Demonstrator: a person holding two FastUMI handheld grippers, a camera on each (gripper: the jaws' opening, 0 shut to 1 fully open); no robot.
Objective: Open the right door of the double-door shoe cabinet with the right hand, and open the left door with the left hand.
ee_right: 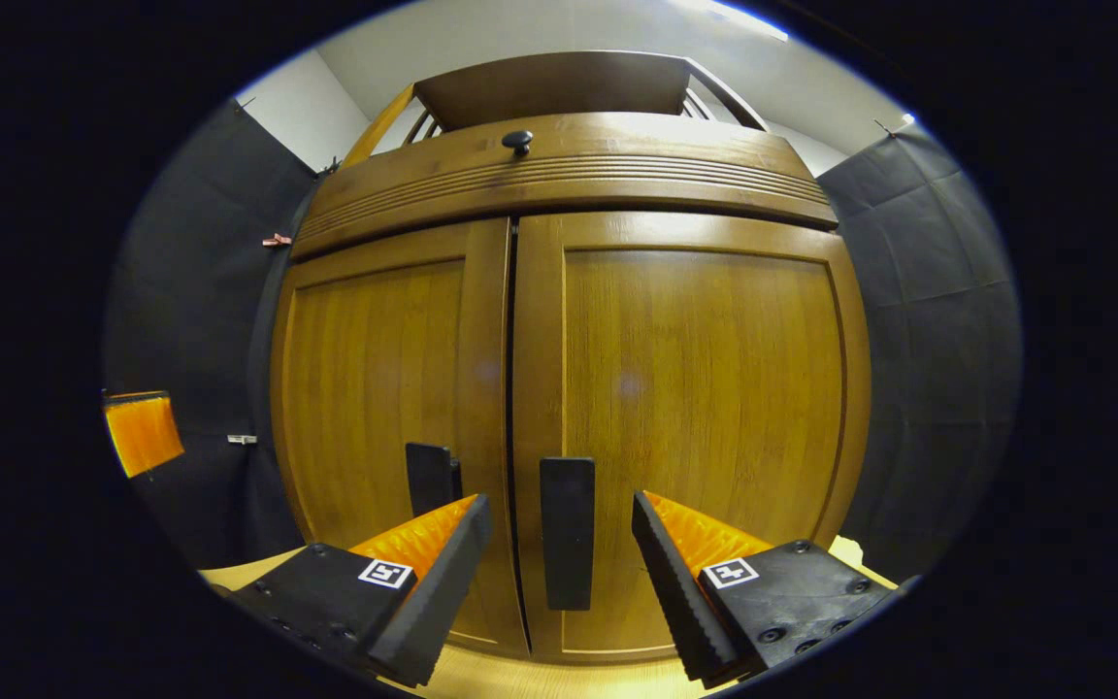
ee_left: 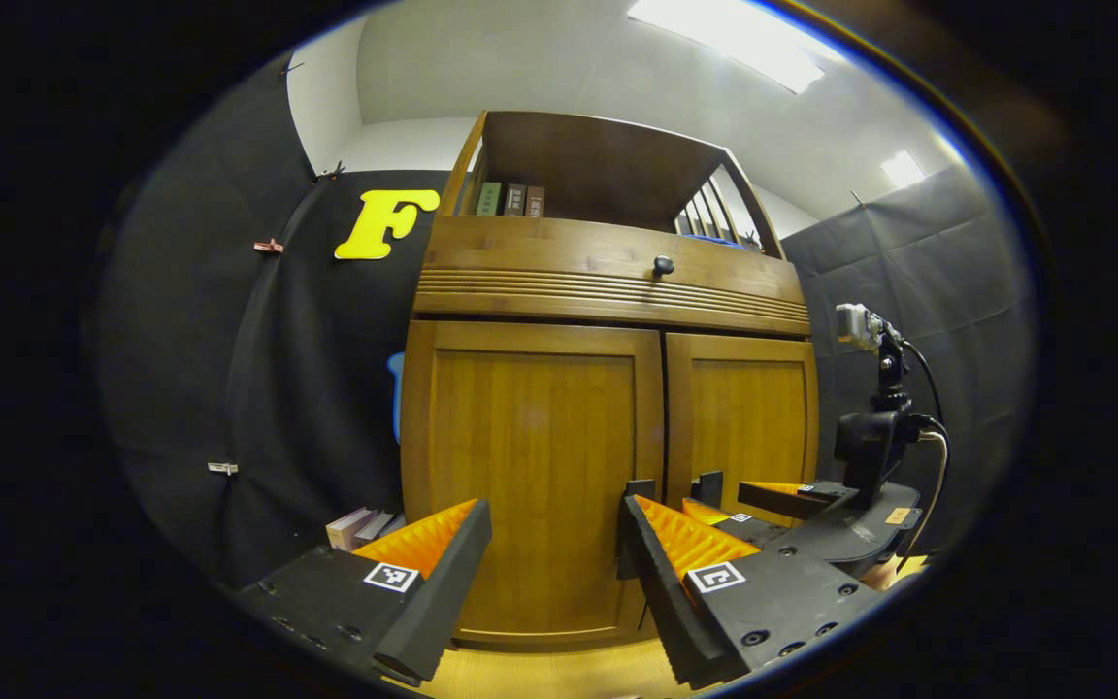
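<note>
Black cloth walls (ee_left: 918,282) enclose the booth, white ceiling (ee_left: 559,68) above with a bright light panel (ee_left: 729,39); pale wooden floor (ee_left: 559,675) below.

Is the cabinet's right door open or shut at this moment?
Shut. In the right gripper view the right door lies flush beside the left door, with a thin seam between; the right claw brackets its handle, open.

Shoe cabinet (ee_left: 608,427): drawer (ee_left: 608,277) above two doors, books (ee_left: 510,200) on the open shelf on top. Right door handle (ee_right: 567,532) between right tongs (ee_right: 559,544); left tongs (ee_left: 554,553) before left door (ee_left: 535,476).
</note>
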